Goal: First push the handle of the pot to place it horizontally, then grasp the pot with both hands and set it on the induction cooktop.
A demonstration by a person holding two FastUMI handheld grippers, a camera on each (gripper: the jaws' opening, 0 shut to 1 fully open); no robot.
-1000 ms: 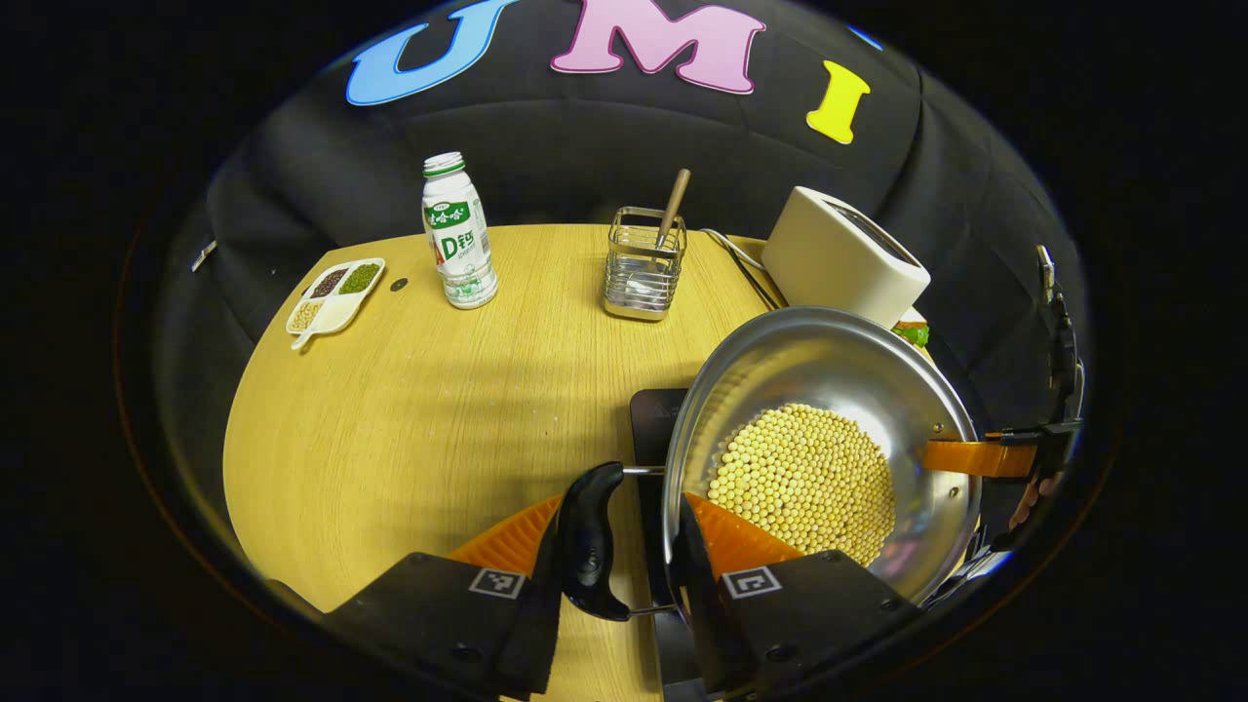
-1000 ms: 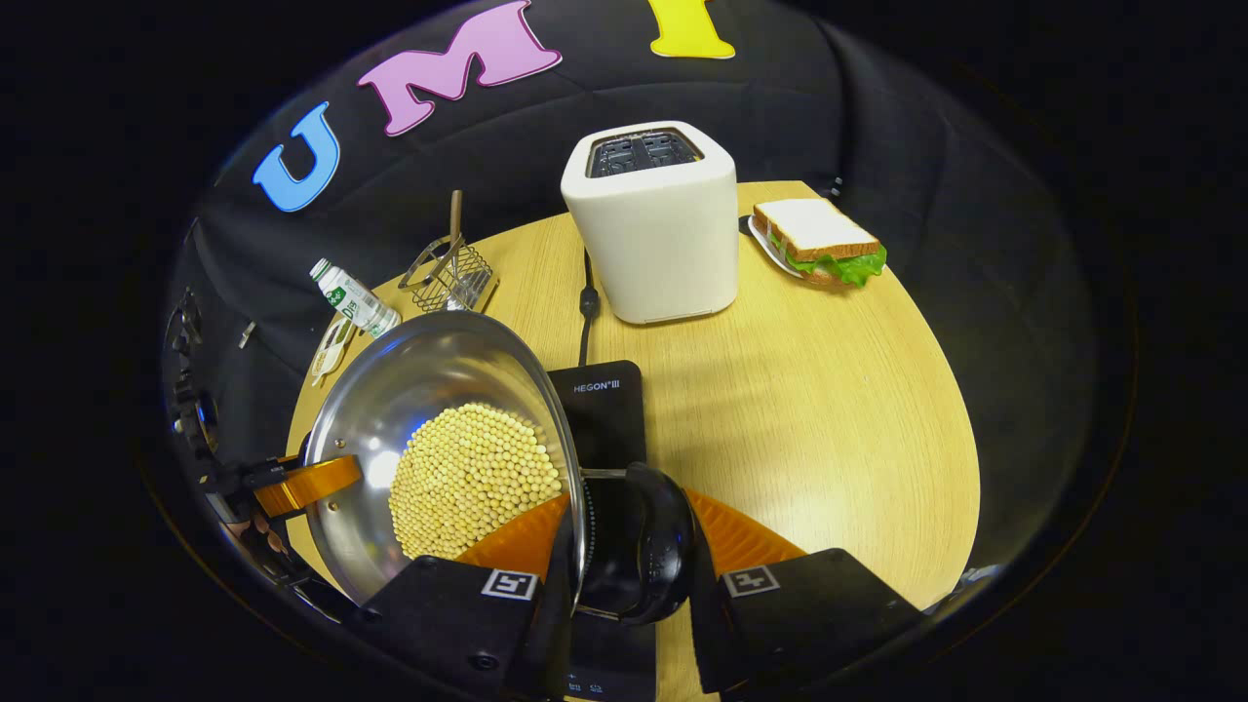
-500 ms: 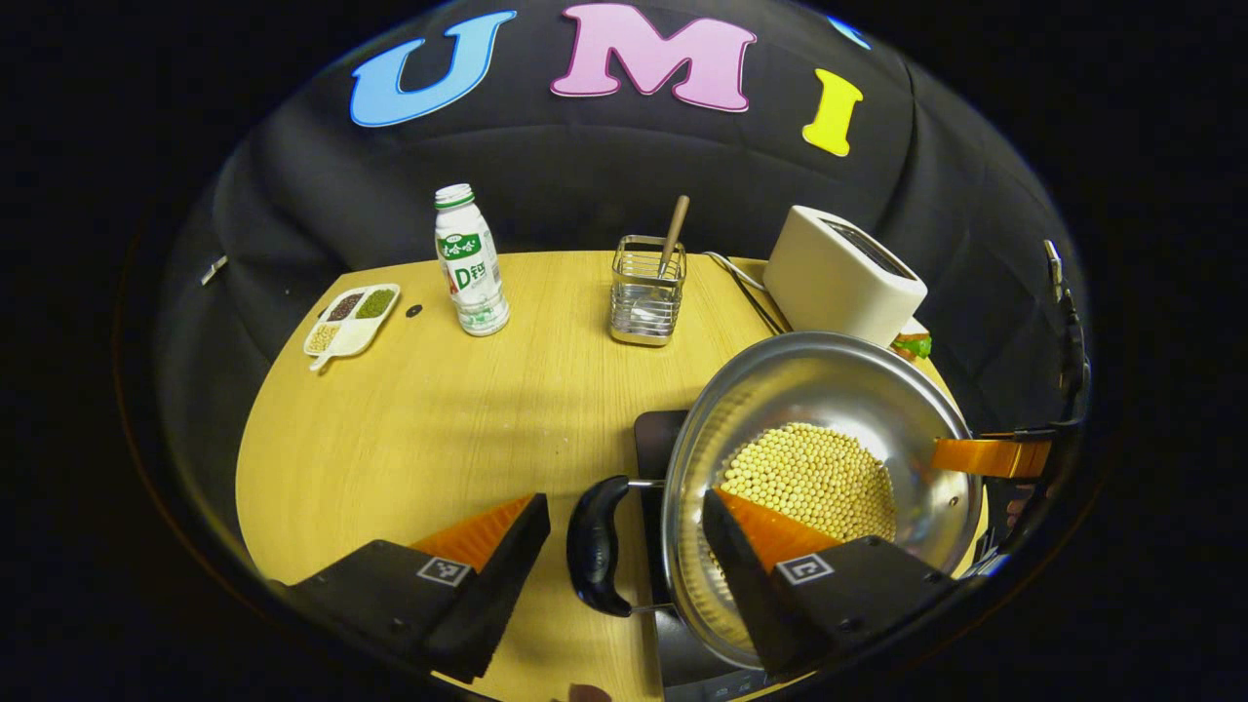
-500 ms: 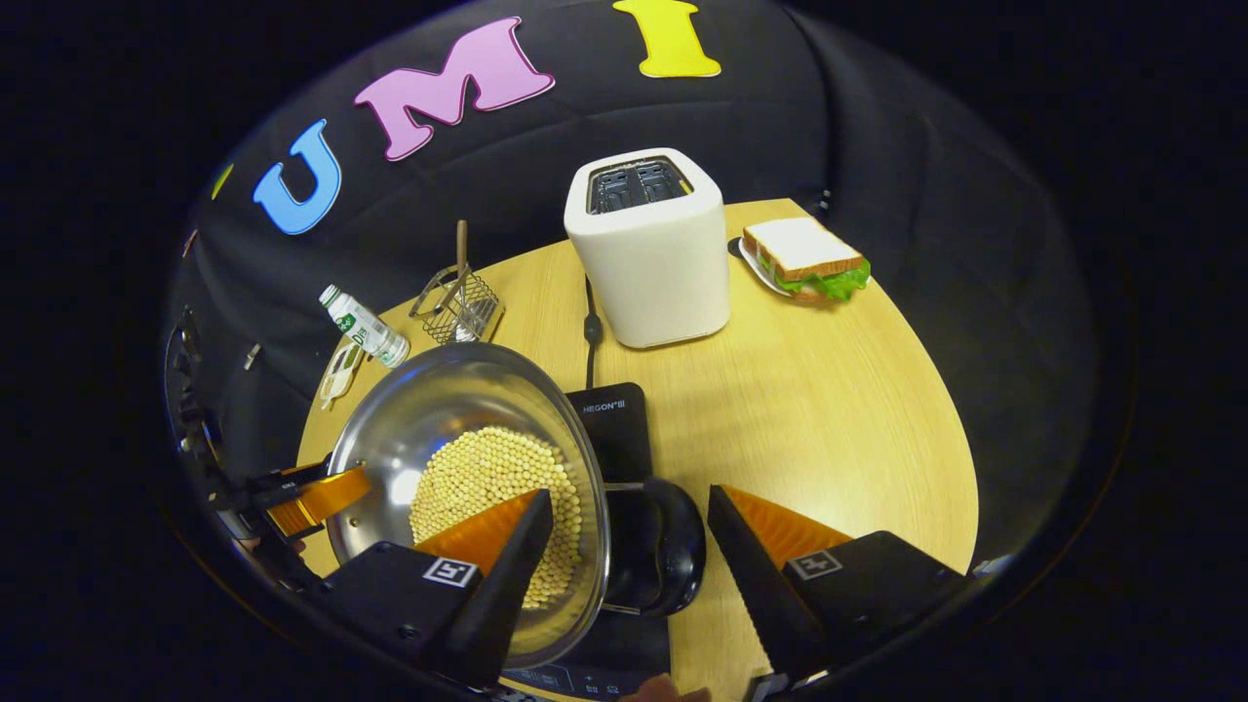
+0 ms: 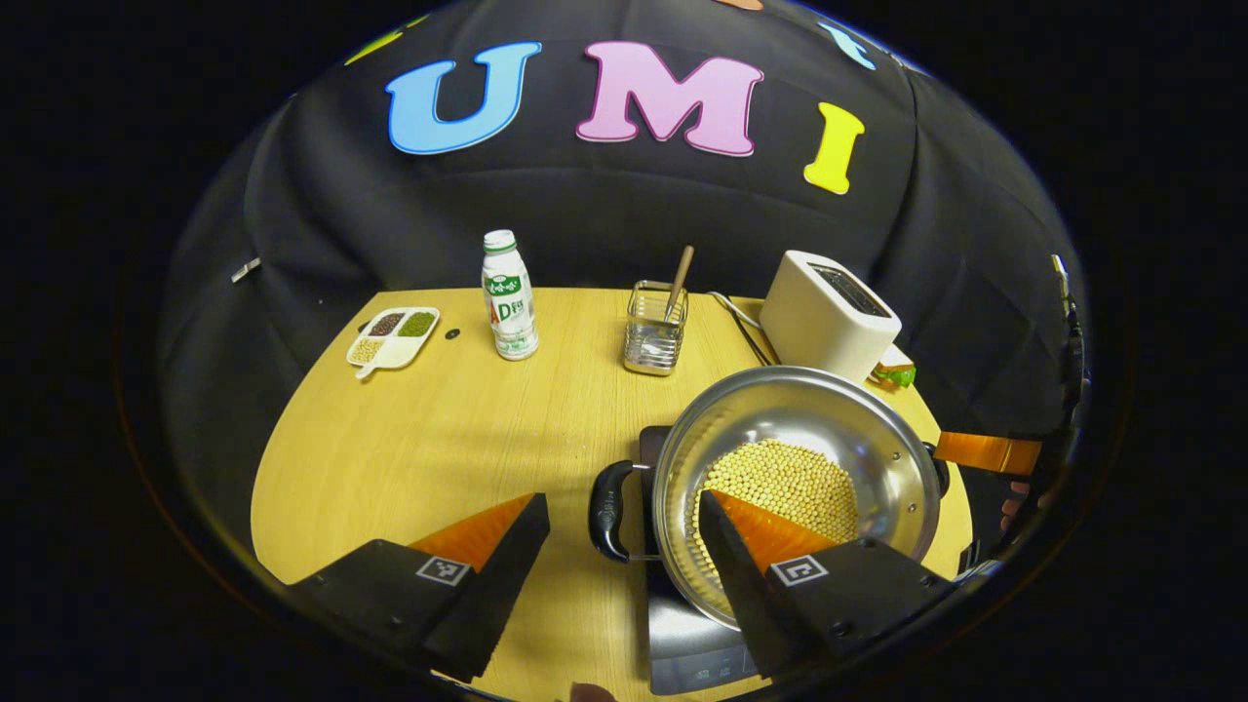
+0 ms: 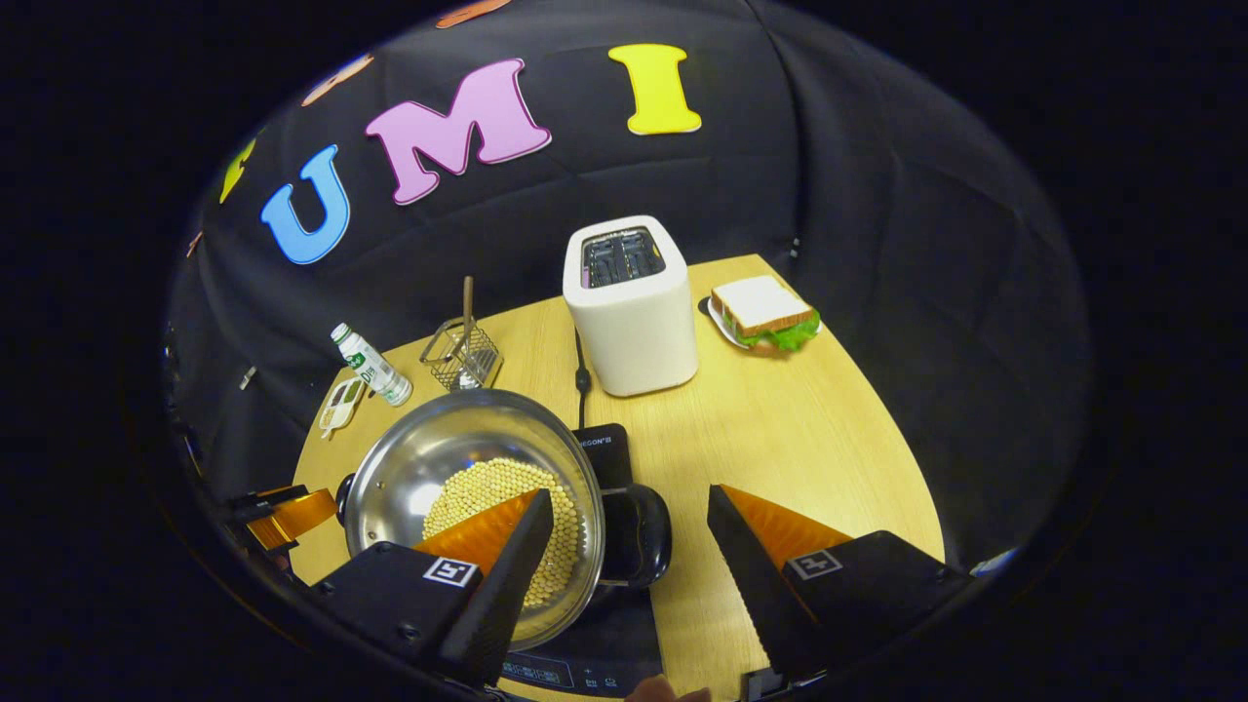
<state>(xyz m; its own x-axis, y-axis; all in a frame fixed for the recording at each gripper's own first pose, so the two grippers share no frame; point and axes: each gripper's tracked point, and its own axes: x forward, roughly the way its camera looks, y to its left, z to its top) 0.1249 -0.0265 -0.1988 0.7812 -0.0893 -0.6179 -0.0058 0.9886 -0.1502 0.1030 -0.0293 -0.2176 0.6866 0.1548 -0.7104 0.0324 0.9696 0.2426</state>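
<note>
Stainless steel pot (image 5: 795, 468), shallow and wide, sits on the black induction cooktop (image 5: 687, 648), which lies on the wooden table (image 5: 439, 439). Its bowl holds a layer of small pale beans (image 5: 785, 483). Two black loop handles project level from opposite sides of the rim: one (image 5: 609, 510) toward the left gripper (image 5: 624, 526), the other (image 6: 643, 534) toward the right gripper (image 6: 629, 531).

Both pairs of tongs stand wide apart, clamped on nothing. Each straddles its own handle without touching it and appears raised clear of the pot.

Assessment: placement looks complete. The pot is rigid; with the beans it should carry moderate weight. Its polished wall is judged slippery, and the loose beans would shift or spill if it tipped. The sound holds are the two loop handles, taken together and kept level.

Surroundings: a white toaster (image 6: 631, 304) stands behind the cooktop, a sandwich (image 6: 763, 314) to its right. Farther off are a wire holder (image 5: 654, 328), a bottle (image 5: 510, 295) and a divided dish (image 5: 393, 336).
</note>
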